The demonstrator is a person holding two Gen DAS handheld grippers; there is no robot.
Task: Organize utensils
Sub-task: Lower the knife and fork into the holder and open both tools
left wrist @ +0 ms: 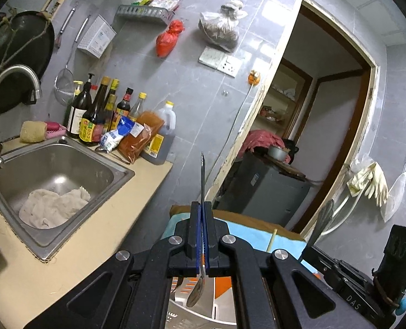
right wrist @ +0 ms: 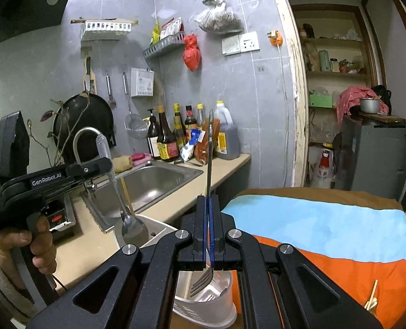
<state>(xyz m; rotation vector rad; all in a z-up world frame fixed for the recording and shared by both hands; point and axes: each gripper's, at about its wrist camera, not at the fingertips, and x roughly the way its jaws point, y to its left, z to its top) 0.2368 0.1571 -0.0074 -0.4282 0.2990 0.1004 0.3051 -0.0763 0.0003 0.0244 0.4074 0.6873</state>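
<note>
Fork (right wrist: 203, 279) tines appear only beneath the right claw (right wrist: 209, 219).

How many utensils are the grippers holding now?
2: a spoon in the left gripper, a fork in the right gripper, both above the white holder.

A home kitchen: sauce bottles (right wrist: 172, 137) are standing behind the steel sink (right wrist: 153, 181), and a wok (right wrist: 85, 120) is hanging above it.
</note>
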